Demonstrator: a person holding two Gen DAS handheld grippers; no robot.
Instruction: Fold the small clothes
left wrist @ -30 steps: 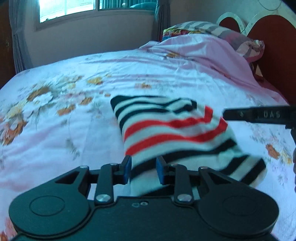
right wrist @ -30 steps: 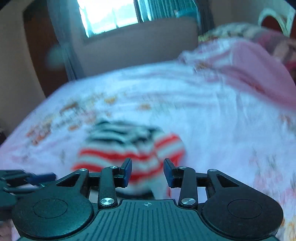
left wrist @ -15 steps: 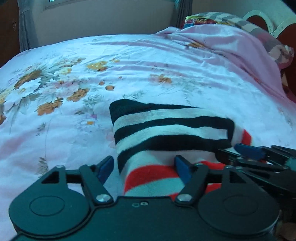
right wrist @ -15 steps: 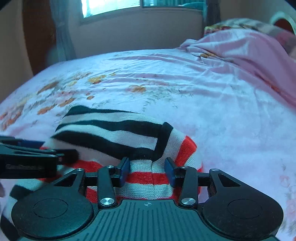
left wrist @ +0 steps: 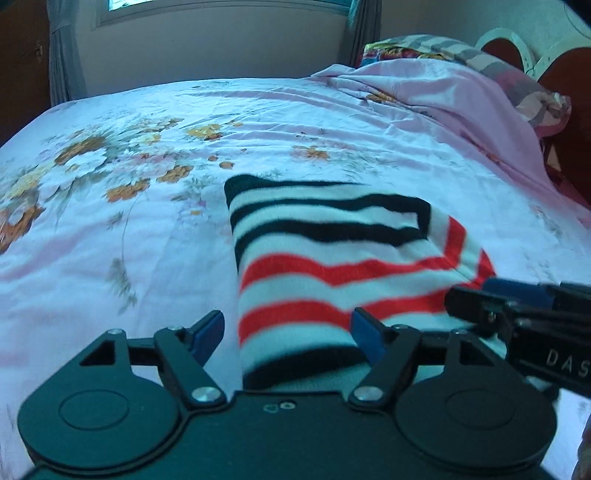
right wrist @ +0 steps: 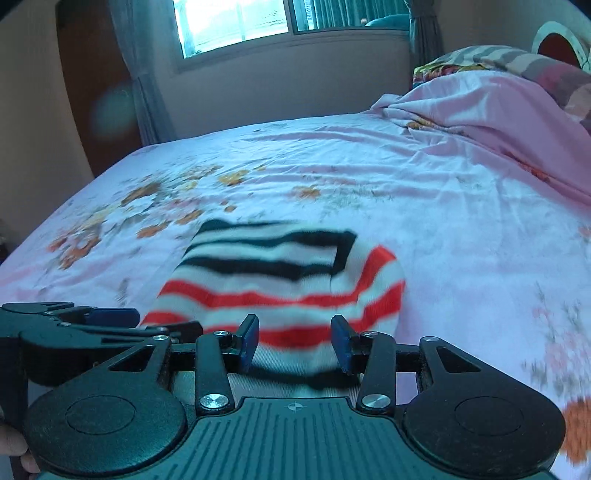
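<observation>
A small knit garment (left wrist: 332,258) with black, white and red stripes lies folded on the flowered bed sheet (left wrist: 129,221). Its black-striped part is laid over the red-striped part. My left gripper (left wrist: 288,334) is open, its blue pads standing on either side of the garment's near edge, holding nothing. My right gripper (right wrist: 295,341) is open at the garment's (right wrist: 280,280) near right edge. Each gripper shows in the other's view: the right one (left wrist: 517,314) at the garment's right, the left one (right wrist: 92,325) at its left.
A pink blanket (left wrist: 443,96) and striped pillows (left wrist: 480,55) are heaped at the far right by a wooden headboard (left wrist: 569,122). A wall with a window (right wrist: 236,26) and curtains stands beyond the bed. The sheet's left part carries a flower print.
Both grippers let go of the garment and opened wider. They have drawn back toward me. The garment now lies folded flat on the sheet.
</observation>
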